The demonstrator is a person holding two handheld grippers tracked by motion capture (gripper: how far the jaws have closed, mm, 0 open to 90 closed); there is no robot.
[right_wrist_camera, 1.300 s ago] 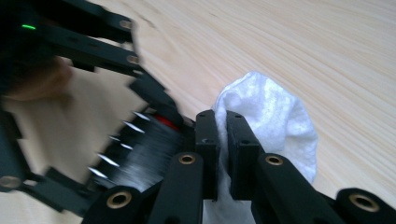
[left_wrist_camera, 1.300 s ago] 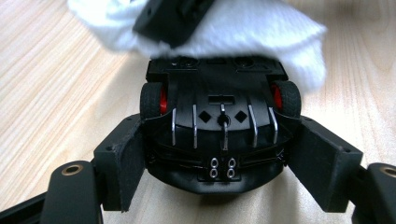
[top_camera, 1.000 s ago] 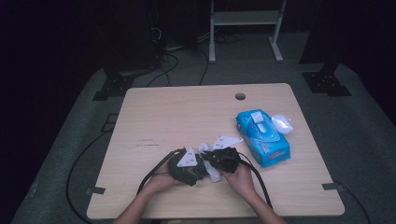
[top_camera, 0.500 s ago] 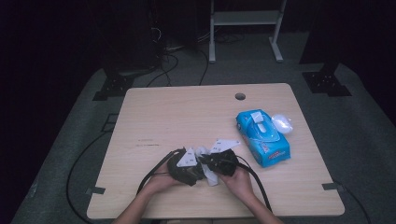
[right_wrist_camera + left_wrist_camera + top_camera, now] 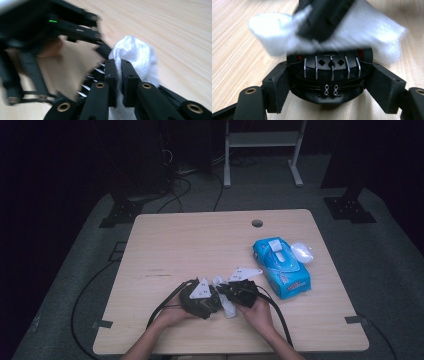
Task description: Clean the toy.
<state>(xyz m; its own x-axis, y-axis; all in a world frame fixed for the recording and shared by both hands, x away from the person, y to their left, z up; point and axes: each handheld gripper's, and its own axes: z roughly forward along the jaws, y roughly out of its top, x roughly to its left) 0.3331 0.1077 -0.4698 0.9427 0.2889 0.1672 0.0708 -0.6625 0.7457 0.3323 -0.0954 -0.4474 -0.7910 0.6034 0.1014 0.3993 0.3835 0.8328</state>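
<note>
My left gripper (image 5: 332, 83) is shut on a small black rounded object (image 5: 332, 72) with metal strips and red bits at its sides; the pads press on both its flanks, low over the table. My right gripper (image 5: 118, 67) is shut on a crumpled white wipe (image 5: 136, 50) and holds it against that object. In the left gripper view the wipe (image 5: 374, 32) and the right gripper's black jaws are blurred just above the object. In the high view both grippers, the left (image 5: 212, 301) and the right (image 5: 229, 295), meet tip to tip near the table's front edge with the wipe (image 5: 227, 309) between them.
A blue pack of wipes (image 5: 280, 267) lies on the wooden table (image 5: 190, 245) at the right, with a white rounded thing (image 5: 302, 252) at its far side. A cable hole (image 5: 257, 223) is near the back edge. Black cables trail off the front edge.
The right gripper has shifted slightly with the wipe against the black object. The left gripper has kept still.
</note>
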